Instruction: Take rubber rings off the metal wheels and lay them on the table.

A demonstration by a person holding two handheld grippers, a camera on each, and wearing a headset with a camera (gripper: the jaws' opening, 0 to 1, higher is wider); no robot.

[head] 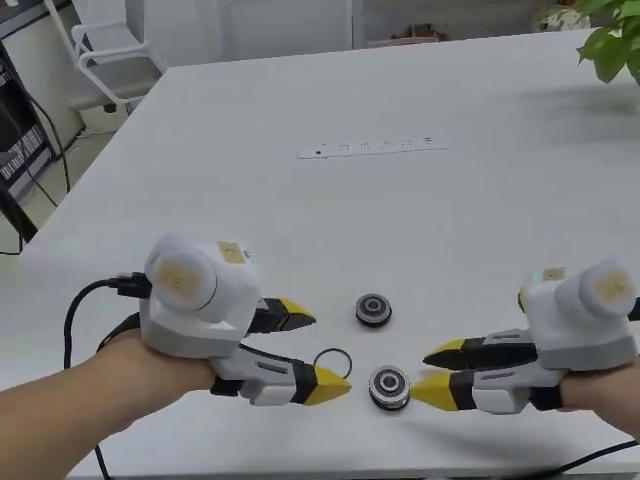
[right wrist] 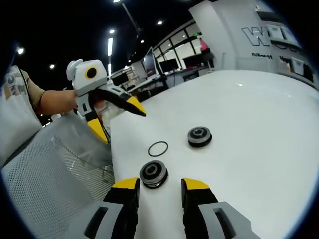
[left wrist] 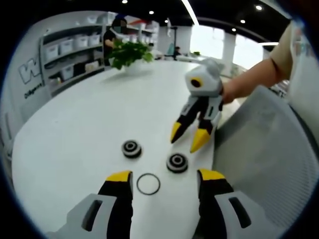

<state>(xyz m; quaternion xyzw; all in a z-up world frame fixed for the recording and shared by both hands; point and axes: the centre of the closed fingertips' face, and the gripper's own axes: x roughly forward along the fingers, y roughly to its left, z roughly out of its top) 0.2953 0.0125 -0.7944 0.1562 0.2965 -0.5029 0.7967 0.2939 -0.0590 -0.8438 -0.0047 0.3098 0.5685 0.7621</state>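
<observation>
Two metal wheels lie on the white table: one farther from me, one near the front edge, each with a dark rubber ring around it. A loose black rubber ring lies flat on the table between the yellow tips of my left gripper, which stands open with nothing in it. My right gripper is open too, its tips just right of the near wheel without touching it. The loose ring sits between the left jaws; the wheels lie beyond.
A flush power strip panel is set in the middle of the table. A potted plant stands at the far right corner, and an office chair beyond the far left edge. A black cable trails from the left gripper.
</observation>
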